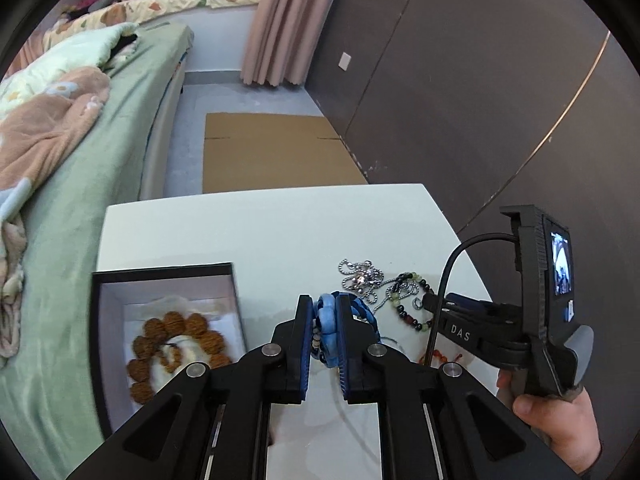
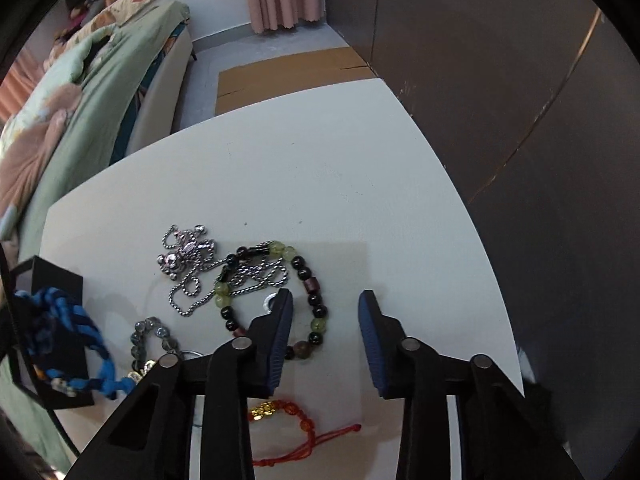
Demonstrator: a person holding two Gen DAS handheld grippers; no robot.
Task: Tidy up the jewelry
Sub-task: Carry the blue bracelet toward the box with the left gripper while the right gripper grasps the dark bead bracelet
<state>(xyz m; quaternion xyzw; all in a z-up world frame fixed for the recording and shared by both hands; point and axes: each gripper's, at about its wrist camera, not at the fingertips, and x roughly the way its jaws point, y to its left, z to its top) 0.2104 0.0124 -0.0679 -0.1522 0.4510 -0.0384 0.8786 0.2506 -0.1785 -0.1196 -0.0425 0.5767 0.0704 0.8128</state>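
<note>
Grippers both angled steeply down over white table (image 2: 320, 184). L gripper (image 1: 325, 334) clamped on blue braided bracelet (image 1: 326, 332), pads pressing it from both sides, loop standing upright between them; in R wrist view same bracelet (image 2: 72, 332) hangs at 9 o'clock, thick twisted blue cord w/ small pale beads at its low end. Black box (image 1: 164, 272) sits at 9 o'clock of L gripper, white-lined, w/ brown bumpy-bead bracelet (image 1: 172, 344) coiled inside.

R gripper (image 2: 325, 300) jaws apart, nothing between pads; its left finger tip (image 2: 280, 312) sits inside ring of green-and-black bead bracelet (image 2: 276, 300), whether touching it can't tell. A hand (image 1: 560, 420) grips R tool's handle at 3 o'clock of L view.

Silver chain necklace (image 2: 208, 268) at 10 o'clock of R gripper, partly draped across bead bracelet. Grey bead bracelet (image 2: 154, 336) at 9 o'clock. Red cord bracelet (image 2: 296, 424) w/ gold beads at 6 o'clock, partly under R tool
</note>
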